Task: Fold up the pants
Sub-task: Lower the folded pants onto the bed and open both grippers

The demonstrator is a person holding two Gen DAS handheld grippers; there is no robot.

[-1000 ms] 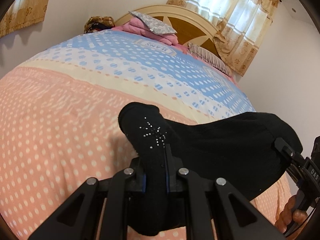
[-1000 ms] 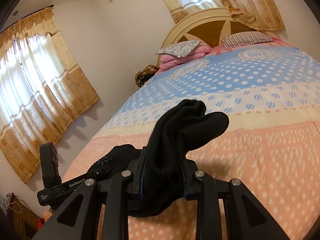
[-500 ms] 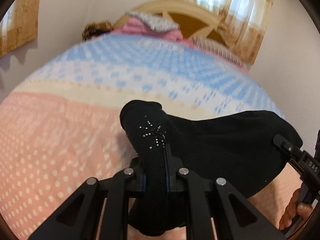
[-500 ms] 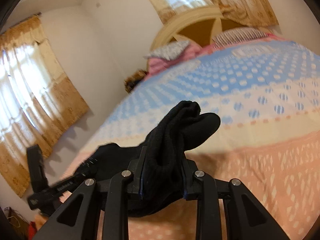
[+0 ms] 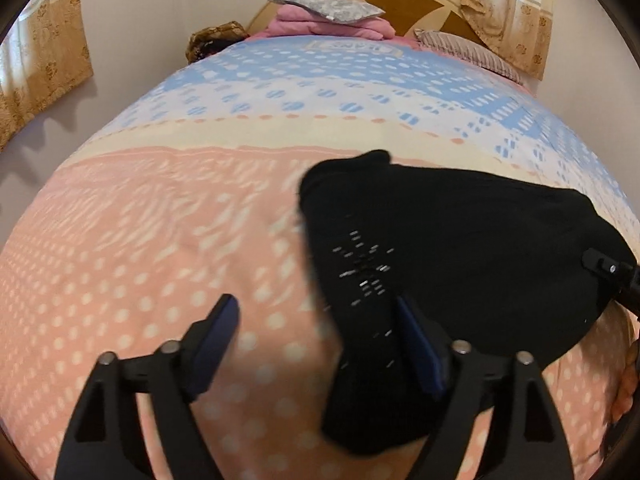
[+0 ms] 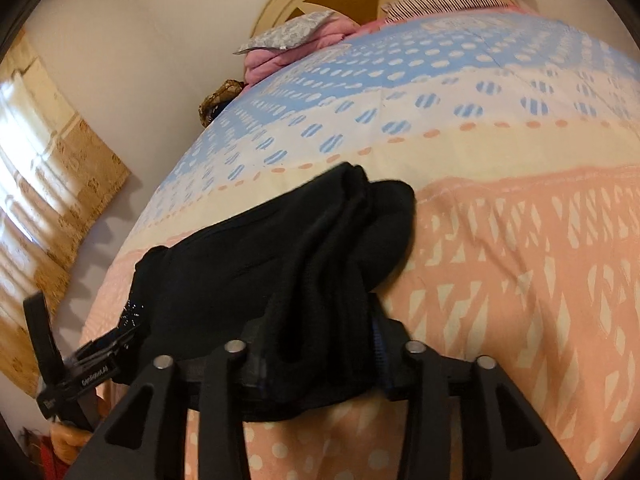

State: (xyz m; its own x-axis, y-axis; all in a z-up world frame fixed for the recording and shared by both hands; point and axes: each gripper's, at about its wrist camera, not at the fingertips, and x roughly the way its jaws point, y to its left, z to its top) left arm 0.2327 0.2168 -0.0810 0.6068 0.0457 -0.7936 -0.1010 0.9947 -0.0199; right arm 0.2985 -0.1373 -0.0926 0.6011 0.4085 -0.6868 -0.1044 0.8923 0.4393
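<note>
**Two tongs, one limp pair of pants**

Both tongs work low over the bed (image 5: pixel 160 208). The left tongs (image 5: pixel 316 344) stand wide apart, with a bunched corner of the pants (image 5: pixel 460 240) slack against the right-hand finger only. The right tongs (image 6: pixel 320 344) are clamped on a thick wad of the same cloth. The pants, black knit with small studs, sag between the two onto the pink part of the bedspread. They look soft, light and floppy, likely to slump once freed. Best grips are probably hems or corners, pinching all layers together.
</note>
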